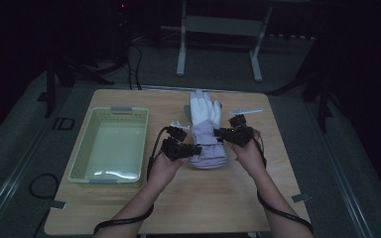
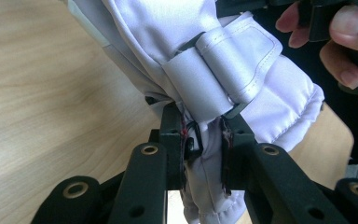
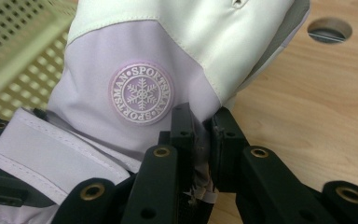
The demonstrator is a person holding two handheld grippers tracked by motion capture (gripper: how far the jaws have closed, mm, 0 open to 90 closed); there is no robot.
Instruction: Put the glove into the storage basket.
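Glove (image 1: 204,130) fabric, white at the fingers and pale lilac at the cuff, is seen lying on the wooden table (image 1: 228,198), just right of a pale green plastic basket (image 1: 110,145) with a perforated wall. At the left side of the cuff, the left gripper (image 1: 191,150) is clamped on a fold of the fabric; in the left gripper view the cloth is pinched between the two black jaws, beneath a wrist strap (image 2: 223,70) that is wrapped across the cuff. On the back of the glove a round embroidered badge (image 3: 141,93) is shown, with a snowflake at its middle and the word SPORTSMAN stitched twice around its rim. At the right side of the cuff, the right gripper (image 1: 222,133) is likewise closed on the lilac cloth just below that badge. A round hole (image 3: 329,30) is cut in the tabletop beyond the glove, and a small light strip (image 1: 245,112) is laid near the far right edge.
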